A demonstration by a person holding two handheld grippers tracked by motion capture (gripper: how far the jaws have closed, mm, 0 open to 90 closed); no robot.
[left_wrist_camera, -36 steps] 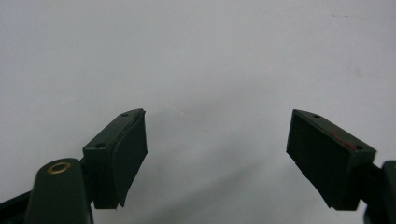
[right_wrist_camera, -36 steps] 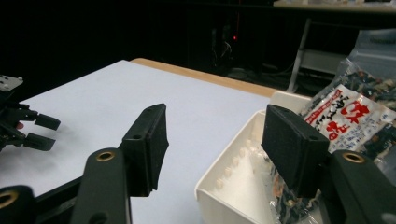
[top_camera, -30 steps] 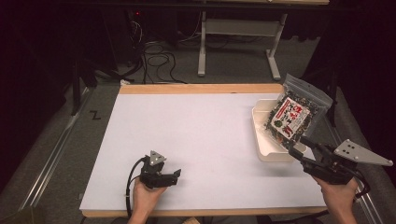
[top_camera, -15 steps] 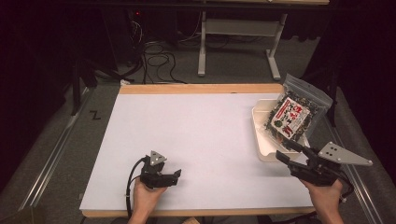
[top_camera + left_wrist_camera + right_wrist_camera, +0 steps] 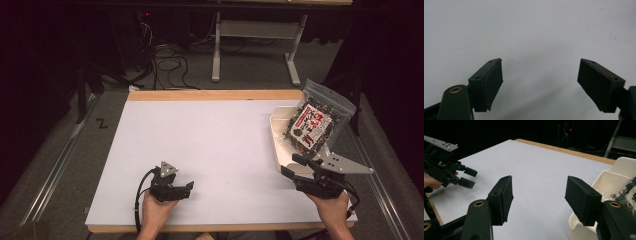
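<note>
Leaning in the tray (image 5: 278,145) at the tabletop's (image 5: 215,150) right edge, the bag (image 5: 314,125) stands on its lower end with its long axis tilted, the zip top up and away toward the far right, the printed red-and-white label facing the person. Its top corner juts past the tray's outer rim. In the right gripper view the bag (image 5: 627,192) shows as a clear, dark-flecked edge at the far right, inside the white tray (image 5: 610,178).

Just short of the tray's near end, the right gripper (image 5: 295,167) points up and left, its fingers (image 5: 504,197) spread wide with nothing between them; they have just been opening further. It does not touch the tray or the bag.

Well apart from it, near the front edge at the left, the left gripper (image 5: 187,189) lies low over the bare sheet, pointing right. Its fingers (image 5: 491,82) are apart with only white surface between them, gripping nothing. The right gripper view catches it too (image 5: 470,178), at far left, held in a hand (image 5: 431,182).

White covers the tabletop, with a wooden strip (image 5: 215,95) along the far edge. Beyond it the room is dark: grey floor (image 5: 165,65), loose cables (image 5: 167,55), and a pale metal stand (image 5: 255,45).
</note>
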